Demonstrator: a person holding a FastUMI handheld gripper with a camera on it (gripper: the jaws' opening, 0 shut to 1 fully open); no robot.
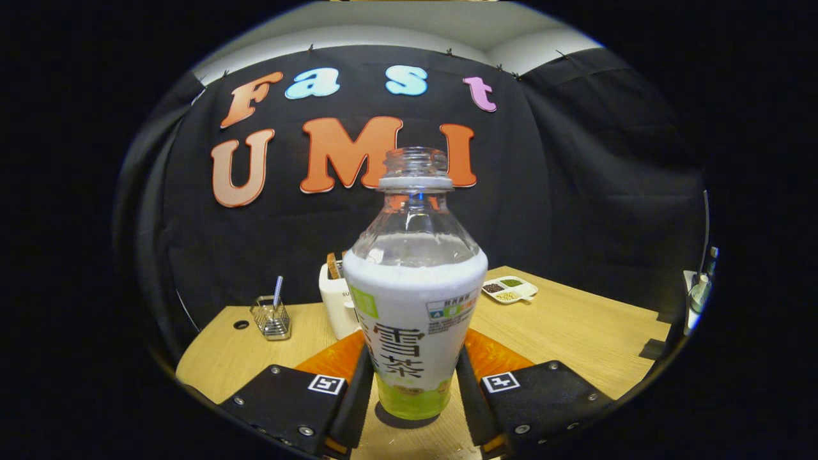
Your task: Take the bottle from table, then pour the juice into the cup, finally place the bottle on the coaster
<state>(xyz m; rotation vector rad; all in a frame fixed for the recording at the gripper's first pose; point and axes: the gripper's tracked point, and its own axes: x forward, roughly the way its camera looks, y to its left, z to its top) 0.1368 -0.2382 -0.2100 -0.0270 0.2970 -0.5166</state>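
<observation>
The gripper (pixel 413 377) has both fingers pressed against the sides of the uncapped bottle (pixel 414 300), which stands upright between them on the wooden table (pixel 575 326). Beyond the fingers are a wire holder (pixel 271 317), a white container (pixel 335 306) and a small divided dish (pixel 509 289).

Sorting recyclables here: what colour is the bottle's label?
Mostly white with a green base, seen in the gripper view; the bottle stands between the gripper's fingers.

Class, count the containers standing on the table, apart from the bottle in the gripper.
3. A wire holder stands beyond the fingers, a white box partly behind the bottle, and a divided dish further back. The gripper grips the bottle, which may hide others.
</observation>
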